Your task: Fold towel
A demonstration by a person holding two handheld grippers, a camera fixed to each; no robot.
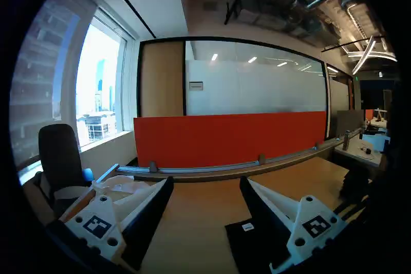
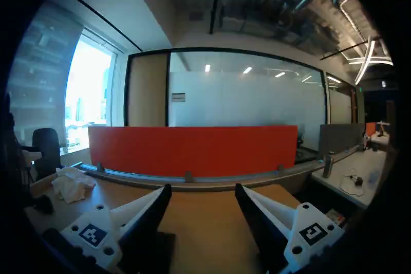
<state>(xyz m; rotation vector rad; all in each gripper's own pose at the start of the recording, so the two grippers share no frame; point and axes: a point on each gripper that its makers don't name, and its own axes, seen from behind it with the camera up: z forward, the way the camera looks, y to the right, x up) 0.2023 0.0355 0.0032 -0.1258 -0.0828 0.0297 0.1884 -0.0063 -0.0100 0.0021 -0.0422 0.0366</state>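
A black office chair [image 1: 59, 156] stands left of the long orange desk partition [image 1: 231, 138]. In front of the partition, a crumpled white cloth or wrapper [image 1: 123, 186] lies on the pale wooden desk [image 1: 200, 222]. The left gripper [image 1: 205, 179] hangs spread wide, empty. A flat black towel with a white tag [image 1: 244, 245] lies beneath it, on the partition's near side. The right gripper [image 2: 203, 186] is likewise spread and empty. Folding looks unstarted; the next move calls for lowering and pinching a towel edge.

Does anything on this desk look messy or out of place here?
One thing: a crumpled white cloth lies bunched at the far left end of the desk, not spread flat. A dark towel lies beneath the open left gripper. The right gripper is open too. Nothing looks spilled or damaged.
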